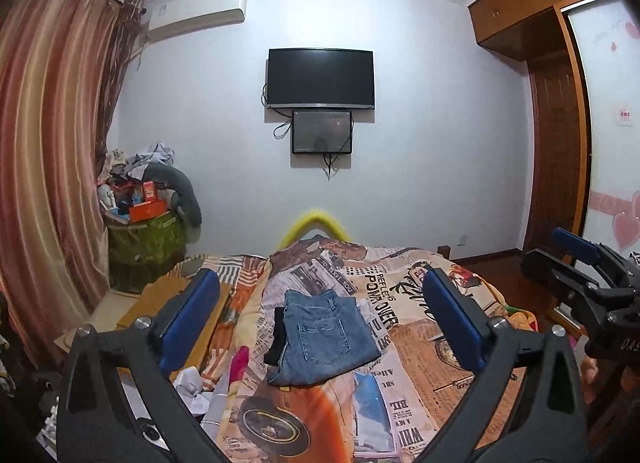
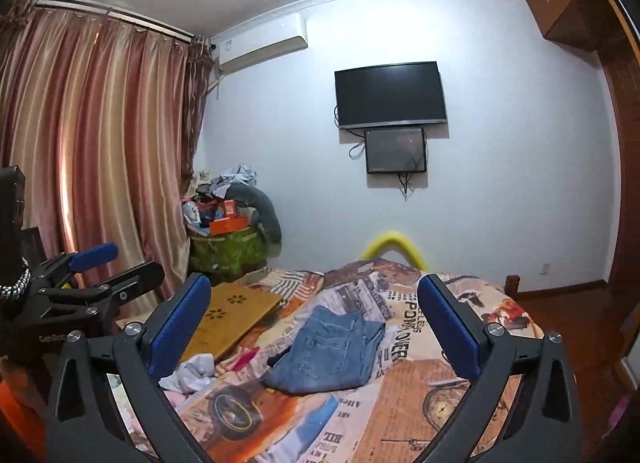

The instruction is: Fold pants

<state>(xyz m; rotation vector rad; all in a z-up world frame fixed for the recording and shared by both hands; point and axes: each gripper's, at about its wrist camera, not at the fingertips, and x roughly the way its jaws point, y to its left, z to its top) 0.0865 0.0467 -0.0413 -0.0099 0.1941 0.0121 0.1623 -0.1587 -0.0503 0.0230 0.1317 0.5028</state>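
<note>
Blue jeans [image 1: 326, 337] lie folded into a compact rectangle on the printed bedspread [image 1: 420, 347], back pocket up; they also show in the right wrist view [image 2: 330, 351]. A dark item [image 1: 276, 337] pokes out at their left edge. My left gripper [image 1: 320, 303] is open and empty, held above the bed short of the jeans. My right gripper [image 2: 314, 301] is open and empty too, at about the same distance. Each gripper shows in the other's view, the right one [image 1: 576, 259] at the right edge and the left one [image 2: 104, 267] at the left edge.
A wooden lap board [image 2: 236, 315] and crumpled white cloth [image 2: 192, 375] lie on the bed's left side. A cluttered green bin [image 1: 146, 239] stands by the curtain [image 1: 52, 167]. A TV [image 1: 320, 79] hangs on the far wall; a wardrobe [image 1: 560, 135] is at right.
</note>
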